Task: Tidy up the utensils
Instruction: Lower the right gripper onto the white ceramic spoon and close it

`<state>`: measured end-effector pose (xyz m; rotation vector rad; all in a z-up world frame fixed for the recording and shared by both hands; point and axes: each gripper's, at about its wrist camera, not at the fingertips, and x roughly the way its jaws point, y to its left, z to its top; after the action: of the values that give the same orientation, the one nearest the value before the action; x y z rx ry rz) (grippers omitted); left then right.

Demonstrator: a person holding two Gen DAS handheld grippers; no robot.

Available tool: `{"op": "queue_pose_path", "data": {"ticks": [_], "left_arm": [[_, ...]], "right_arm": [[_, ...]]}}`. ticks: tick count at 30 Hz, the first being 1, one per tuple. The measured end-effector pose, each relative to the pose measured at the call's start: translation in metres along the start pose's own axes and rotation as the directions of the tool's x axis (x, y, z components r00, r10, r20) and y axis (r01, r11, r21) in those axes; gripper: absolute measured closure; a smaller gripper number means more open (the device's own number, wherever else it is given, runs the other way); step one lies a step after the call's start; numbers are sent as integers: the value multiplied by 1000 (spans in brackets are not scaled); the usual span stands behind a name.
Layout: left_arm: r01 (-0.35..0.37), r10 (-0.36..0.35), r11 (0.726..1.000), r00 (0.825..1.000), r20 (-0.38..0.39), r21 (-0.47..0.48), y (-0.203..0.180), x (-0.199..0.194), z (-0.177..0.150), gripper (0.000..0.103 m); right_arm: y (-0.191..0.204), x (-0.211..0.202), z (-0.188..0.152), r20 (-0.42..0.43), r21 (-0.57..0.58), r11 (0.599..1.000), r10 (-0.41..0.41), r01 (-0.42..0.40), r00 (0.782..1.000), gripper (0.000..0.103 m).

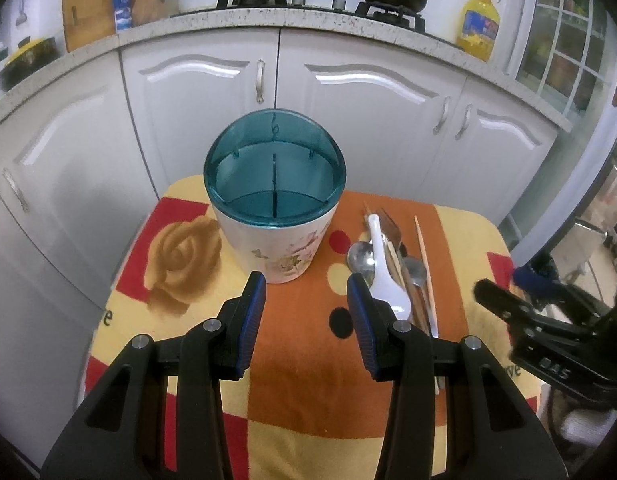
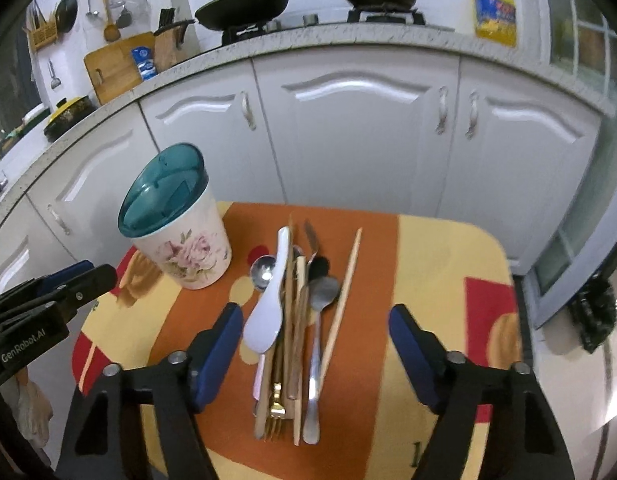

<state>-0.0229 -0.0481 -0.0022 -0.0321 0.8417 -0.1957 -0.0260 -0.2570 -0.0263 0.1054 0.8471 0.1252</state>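
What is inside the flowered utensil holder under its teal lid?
Through the see-through teal lid of the holder, only a dark divider shows, splitting the inside into compartments. No utensils are visible in it; the bottom is hidden by the tint and the wall.

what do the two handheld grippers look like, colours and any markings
Both are black plastic with two angled fingers, blue ribbed pads on the inner faces and silver round pivot pins. The left gripper shows white lettering reading GenRobot.AI on its side in the right wrist view. The right gripper has the same build, with partly readable white letters on its body.
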Motion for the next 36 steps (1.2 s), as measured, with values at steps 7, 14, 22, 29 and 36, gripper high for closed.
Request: {"op": "queue_pose_path", "data": {"ticks": [7,14,22,29,36], "left_arm": [[-6,6,1000,999,-32,5,2,14,-3,62],[-22,22,1000,999,-49,-12,13,25,-3,62],[-24,23,1000,997,-71,-13,15,35,-5,62],[-20,19,1000,997,-74,-8,14,40,-3,62],[-1,2,1000,996,-90,7,0,47,-3,62]], "right_arm": [[4,58,16,-82,2,989,147,-147,986,59],[16,114,24,-195,-20,983,176,-184,965,74],[25,151,35,-248,-41,985,155,-170,956,86],[15,144,34,-231,-23,978,194,-205,953,94],[4,117,22,-205,-9,977,208,-214,956,96]]}}
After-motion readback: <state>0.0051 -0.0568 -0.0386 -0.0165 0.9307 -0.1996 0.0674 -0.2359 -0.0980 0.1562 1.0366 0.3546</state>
